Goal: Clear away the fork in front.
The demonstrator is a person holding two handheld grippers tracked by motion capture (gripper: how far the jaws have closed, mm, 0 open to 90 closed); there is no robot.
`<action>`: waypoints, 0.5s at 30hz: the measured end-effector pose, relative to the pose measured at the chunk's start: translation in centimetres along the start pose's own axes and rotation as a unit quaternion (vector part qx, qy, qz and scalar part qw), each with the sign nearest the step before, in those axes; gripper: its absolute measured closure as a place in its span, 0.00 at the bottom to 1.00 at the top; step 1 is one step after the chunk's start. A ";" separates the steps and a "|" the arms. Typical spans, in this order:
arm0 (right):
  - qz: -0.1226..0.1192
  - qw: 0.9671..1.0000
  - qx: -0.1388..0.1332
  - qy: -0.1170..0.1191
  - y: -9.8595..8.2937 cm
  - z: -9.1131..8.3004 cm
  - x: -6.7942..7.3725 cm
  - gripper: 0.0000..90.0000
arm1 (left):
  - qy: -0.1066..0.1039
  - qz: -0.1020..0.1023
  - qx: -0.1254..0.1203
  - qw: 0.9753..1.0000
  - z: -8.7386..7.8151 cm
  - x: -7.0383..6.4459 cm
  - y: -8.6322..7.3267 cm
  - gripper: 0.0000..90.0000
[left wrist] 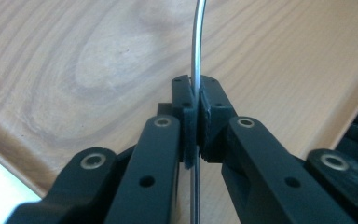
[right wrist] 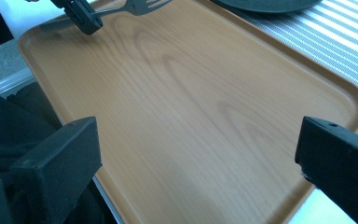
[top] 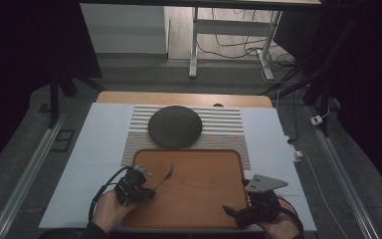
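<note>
Left tool (left wrist: pixel 196 122) pinches the fork (left wrist: pixel 196 51) handle (over tray (left wrist: pixel 98 56)).

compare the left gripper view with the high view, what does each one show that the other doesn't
Left gripper view: the jaws pressed shut on the fork's thin metal handle, seen close.
High view: the dark round plate on the striped placemat, the right gripper standing open, and the fork's tines.
Both: the left gripper holding the fork over the wooden tray.

Dim high view, dark edges; gripper views brighter, perhaps slightly blurred.
</note>
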State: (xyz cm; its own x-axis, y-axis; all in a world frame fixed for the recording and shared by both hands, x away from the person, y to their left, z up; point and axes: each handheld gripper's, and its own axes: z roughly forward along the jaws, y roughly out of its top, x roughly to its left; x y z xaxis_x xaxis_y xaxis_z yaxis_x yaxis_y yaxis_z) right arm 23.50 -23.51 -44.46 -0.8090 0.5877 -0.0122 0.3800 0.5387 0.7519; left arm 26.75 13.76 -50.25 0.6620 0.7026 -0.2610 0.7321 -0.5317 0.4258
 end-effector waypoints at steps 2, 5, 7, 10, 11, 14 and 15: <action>0.004 1.000 0.004 -0.002 -0.2 -0.2 0.0 0.00 | 0.003 -0.002 0.005 1.000 0.2 0.0 0.0 0.95; 0.006 1.000 0.006 -0.004 -0.5 -0.4 0.0 0.00 | 0.010 -0.002 0.013 1.000 0.6 0.0 0.1 0.95; 0.007 1.000 0.008 -0.005 -0.6 -0.5 0.0 0.00 | 0.012 -0.002 0.019 1.000 1.0 0.0 0.1 0.95; 0.011 1.000 0.011 -0.006 -0.9 -0.6 -0.1 0.00 | 0.010 -0.003 0.019 1.000 1.1 0.0 0.1 0.94; 0.011 1.000 0.010 -0.007 -0.9 -0.6 -0.2 0.00 | 0.008 -0.004 0.018 1.000 1.1 0.1 0.1 0.94; 0.012 1.000 0.011 -0.009 -1.1 -0.8 -0.3 0.00 | 0.005 -0.001 0.015 1.000 1.0 0.2 0.1 0.90; 0.013 1.000 0.009 -0.009 -1.1 -0.8 -0.3 0.00 | 0.002 0.000 0.009 1.000 0.9 0.2 0.1 0.88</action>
State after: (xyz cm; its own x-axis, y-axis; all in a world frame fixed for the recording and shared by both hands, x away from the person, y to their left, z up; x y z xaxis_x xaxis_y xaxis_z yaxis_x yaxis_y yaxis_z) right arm 22.95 -24.75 -44.77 -0.7911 0.6117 -0.0051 0.4085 0.5345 0.7399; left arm 27.08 13.46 -51.01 0.6611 0.7048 -0.2572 0.7351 -0.5400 0.4098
